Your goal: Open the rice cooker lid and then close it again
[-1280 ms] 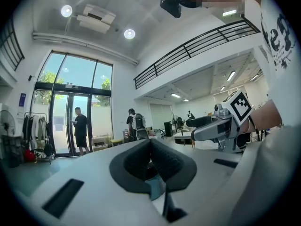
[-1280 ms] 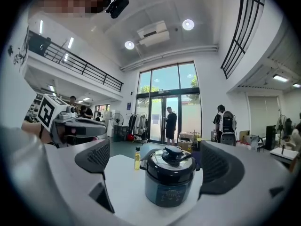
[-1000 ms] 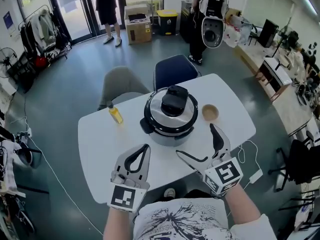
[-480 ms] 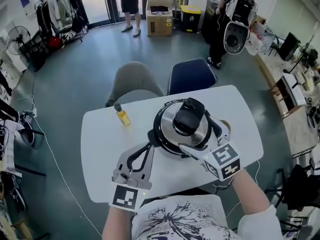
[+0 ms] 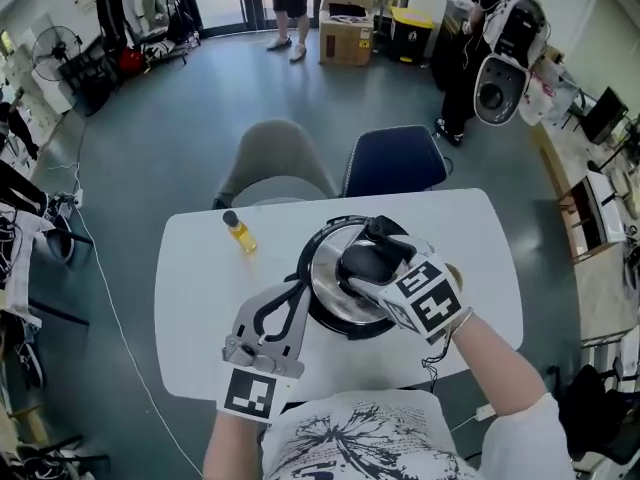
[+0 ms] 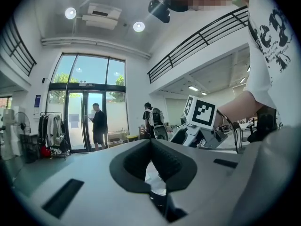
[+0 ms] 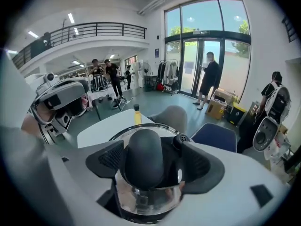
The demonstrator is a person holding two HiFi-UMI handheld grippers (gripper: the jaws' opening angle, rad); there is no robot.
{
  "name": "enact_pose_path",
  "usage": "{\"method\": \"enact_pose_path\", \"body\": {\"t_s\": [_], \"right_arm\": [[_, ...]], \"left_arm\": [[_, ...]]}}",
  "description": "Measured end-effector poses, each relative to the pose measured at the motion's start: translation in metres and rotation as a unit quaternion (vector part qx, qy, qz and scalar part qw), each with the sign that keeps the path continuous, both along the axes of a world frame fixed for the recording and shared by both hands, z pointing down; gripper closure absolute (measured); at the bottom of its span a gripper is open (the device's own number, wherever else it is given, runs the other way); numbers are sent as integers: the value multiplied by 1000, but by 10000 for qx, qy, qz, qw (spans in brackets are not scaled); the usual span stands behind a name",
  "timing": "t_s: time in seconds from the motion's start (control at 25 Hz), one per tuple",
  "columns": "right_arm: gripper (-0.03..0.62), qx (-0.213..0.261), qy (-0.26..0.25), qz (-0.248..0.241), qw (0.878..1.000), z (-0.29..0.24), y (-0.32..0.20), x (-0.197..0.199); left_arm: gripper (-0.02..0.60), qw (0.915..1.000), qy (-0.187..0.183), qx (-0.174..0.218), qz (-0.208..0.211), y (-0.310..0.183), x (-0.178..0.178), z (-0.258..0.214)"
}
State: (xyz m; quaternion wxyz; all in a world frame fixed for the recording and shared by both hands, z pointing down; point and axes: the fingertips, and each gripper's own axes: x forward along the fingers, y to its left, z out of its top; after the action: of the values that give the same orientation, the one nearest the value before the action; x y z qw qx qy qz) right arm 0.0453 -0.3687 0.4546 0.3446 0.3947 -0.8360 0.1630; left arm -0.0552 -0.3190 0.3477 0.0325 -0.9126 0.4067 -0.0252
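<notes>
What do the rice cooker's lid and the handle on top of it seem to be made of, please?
The lid looks like polished metal, perhaps stainless steel: silvery and mirror-bright. Its handle looks like matte black plastic: dull, smooth and rounded, with only soft highlights.

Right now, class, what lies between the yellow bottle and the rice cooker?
Only bare white tabletop lies between the small yellow bottle and the black rice cooker; head view.

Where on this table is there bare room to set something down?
Bare: the left end of the table, between the bottle and the near edge, and its far right corner beyond the rice cooker. Crowded: the middle, around it and the left claw.
</notes>
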Motion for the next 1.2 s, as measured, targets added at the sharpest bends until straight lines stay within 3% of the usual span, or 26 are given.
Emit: {"method": "enact_pose_path", "body": {"t_s": [0.04,0.16,0.36,0.6,0.8,1.2], "right_arm": [[212,-209,-56,-38,9998,4,-5,2],[236,-834,-192,-236,9960,11,-9,-3],[291,-1213,111,-613,9907,24,-6,-8],[295,-1110,656,-649,9895,36,-6,-7],[292,-1032,528,-696,9908,40,-5,-7],[301,-1152,492,-522,9907,35,-1,-9]], "left_arm": [[568,10000,8,-29,-63,-4,5,1],[568,9996,31,-127,-269,-11,11,5],[568,9983,-25,-158,-568,-11,23,12],[568,9958,29,-158,-901,-4,29,13],[568,9933,62,-75,-1149,3,32,12],[569,9935,39,86,-1134,28,33,1]]}}
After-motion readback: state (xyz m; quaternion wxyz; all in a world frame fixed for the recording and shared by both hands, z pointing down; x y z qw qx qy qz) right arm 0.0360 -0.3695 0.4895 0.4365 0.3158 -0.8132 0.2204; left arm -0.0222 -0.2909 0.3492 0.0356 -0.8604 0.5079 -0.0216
